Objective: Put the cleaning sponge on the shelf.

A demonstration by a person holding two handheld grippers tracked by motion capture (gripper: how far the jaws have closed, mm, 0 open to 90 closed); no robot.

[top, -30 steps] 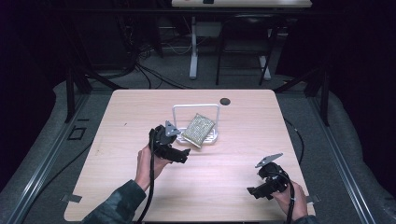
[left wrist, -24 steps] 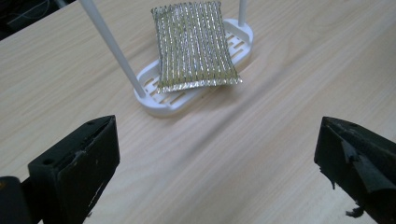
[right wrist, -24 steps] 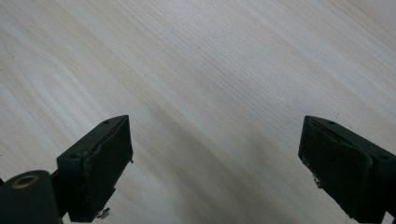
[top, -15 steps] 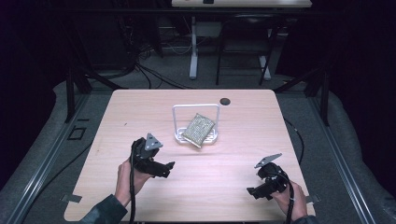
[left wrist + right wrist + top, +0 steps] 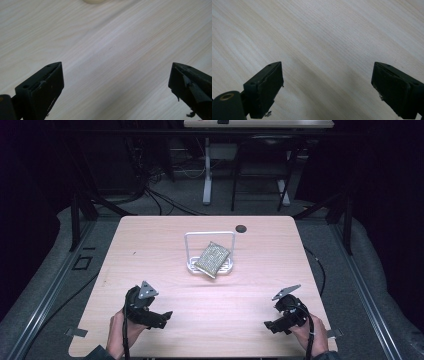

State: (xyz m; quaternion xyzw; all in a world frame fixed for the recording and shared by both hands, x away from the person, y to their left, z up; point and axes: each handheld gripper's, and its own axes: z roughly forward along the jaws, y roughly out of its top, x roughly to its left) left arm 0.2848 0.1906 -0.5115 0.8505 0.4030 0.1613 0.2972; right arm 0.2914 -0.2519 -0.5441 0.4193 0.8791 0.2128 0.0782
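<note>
A speckled grey-green sponge [image 5: 212, 259] leans tilted in a small white wire rack [image 5: 209, 251] at the middle of the wooden table [image 5: 260, 250]. My left gripper [image 5: 162, 316] rests low at the front left, well short of the rack, jaws wide apart over bare wood [image 5: 115, 75]. My right gripper [image 5: 270, 325] sits at the front right, also open, with bare tabletop between its jaws [image 5: 327, 85]. Neither holds anything.
A small dark round disc [image 5: 241, 228] lies near the table's far edge, behind the rack. A pale rounded edge [image 5: 93, 1] shows at the top of the left gripper view. Dark floor, cables and table legs surround the table.
My left gripper has drawn back from beside the rack toward the front left edge of the table. The sponge stays leaning in the rack. The right gripper has not moved.
</note>
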